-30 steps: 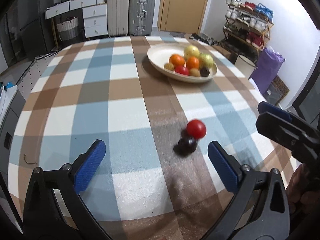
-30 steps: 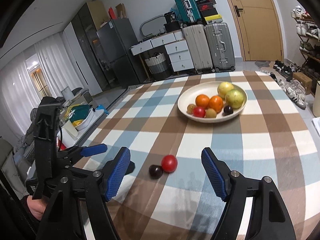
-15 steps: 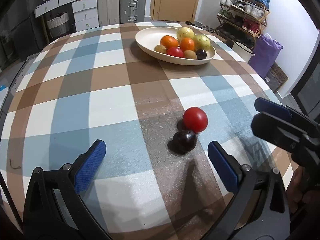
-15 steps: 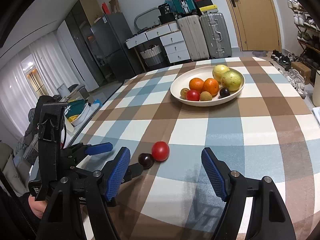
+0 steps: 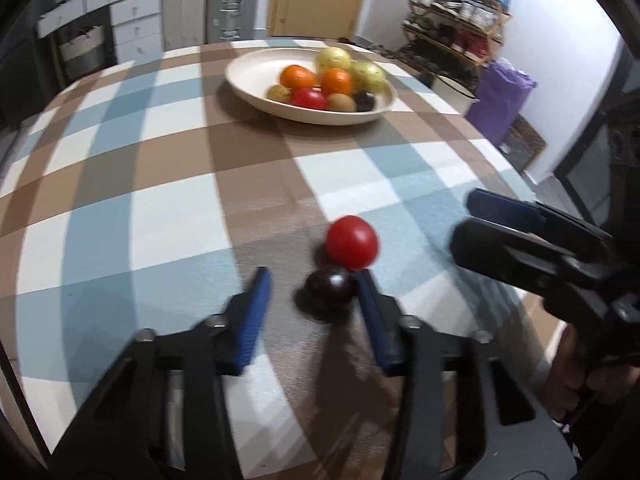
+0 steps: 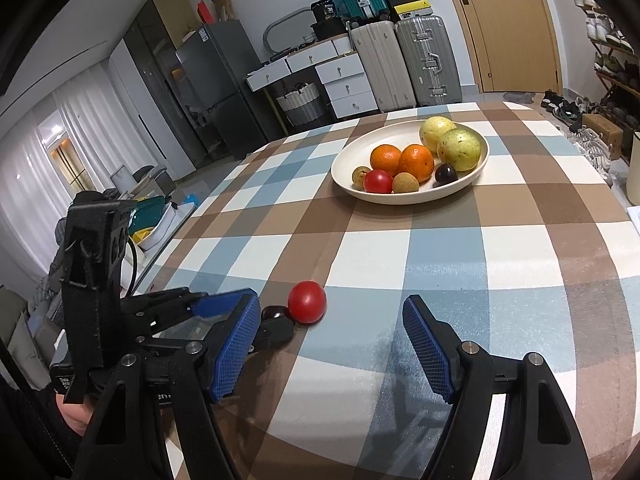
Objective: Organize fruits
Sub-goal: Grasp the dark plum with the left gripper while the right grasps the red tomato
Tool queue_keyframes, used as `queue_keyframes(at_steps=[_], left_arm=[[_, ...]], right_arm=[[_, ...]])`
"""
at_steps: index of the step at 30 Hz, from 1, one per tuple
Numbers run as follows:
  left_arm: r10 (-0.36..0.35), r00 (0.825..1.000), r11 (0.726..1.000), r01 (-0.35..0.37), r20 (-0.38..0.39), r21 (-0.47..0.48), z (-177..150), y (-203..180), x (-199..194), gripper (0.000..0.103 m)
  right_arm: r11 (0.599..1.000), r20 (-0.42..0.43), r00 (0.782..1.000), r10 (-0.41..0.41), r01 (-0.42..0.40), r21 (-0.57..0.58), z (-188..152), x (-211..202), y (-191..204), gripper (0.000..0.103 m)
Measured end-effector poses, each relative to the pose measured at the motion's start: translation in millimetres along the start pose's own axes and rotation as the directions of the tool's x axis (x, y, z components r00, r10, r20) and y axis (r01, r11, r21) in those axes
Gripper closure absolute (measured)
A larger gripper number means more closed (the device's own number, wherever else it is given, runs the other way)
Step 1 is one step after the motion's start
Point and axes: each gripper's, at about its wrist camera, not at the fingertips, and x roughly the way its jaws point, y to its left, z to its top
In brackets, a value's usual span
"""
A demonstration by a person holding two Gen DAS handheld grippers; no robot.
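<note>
On the checked tablecloth (image 5: 160,200) two loose fruits lie touching at the near side: a dark plum (image 5: 328,290) and, just beyond it to the right, a red tomato (image 5: 352,242). The left gripper (image 5: 313,278) points down at them and its jaws have just been closing; they stand narrowed around the plum, the right blue pad against the plum's right side and close under the tomato, the left pad blurred and apart from the fruit with bare cloth between. The plum rests on the cloth. The right gripper (image 6: 331,312) hangs to the right of the pair, its pads spread wide with nothing between them; in its own view the tomato sits just ahead of its left finger, and the plum is half hidden behind that finger and the left tool. Well apart, at the far side of the table, a cream bowl (image 5: 248,80) holds two oranges, two yellow-green round fruits, a red tomato, a dark plum and two small brown fruits
</note>
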Motion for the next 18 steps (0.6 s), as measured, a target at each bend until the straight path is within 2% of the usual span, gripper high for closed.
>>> queue_keyframes(at_steps=[3, 6, 12, 18], left_arm=[[-0.033, 0.999, 0.999, 0.033, -0.009, 0.014, -1, -3, 0, 0.08], [-0.095, 0.995, 0.994, 0.096, 0.026, -0.05, -3, 7, -13, 0.08], [-0.073, 0.993, 0.994, 0.079, 0.09, -0.074, -2, 21, -46, 0.08], [-0.035, 0.994, 0.993, 0.046, 0.104, -0.108, -5, 38, -58, 0.08]], right_arm=[[1.0, -0.004, 1.0, 0.002, -0.002, 0.002, 0, 1, 0, 0.028], [1.0, -0.012, 1.0, 0.009, -0.009, 0.006, 0, 3, 0, 0.028], [1.0, -0.018, 1.0, 0.022, -0.022, 0.01, 0, 7, -1, 0.028], [1.0, -0.048, 0.998, 0.028, -0.027, 0.01, 1, 19, 4, 0.028]])
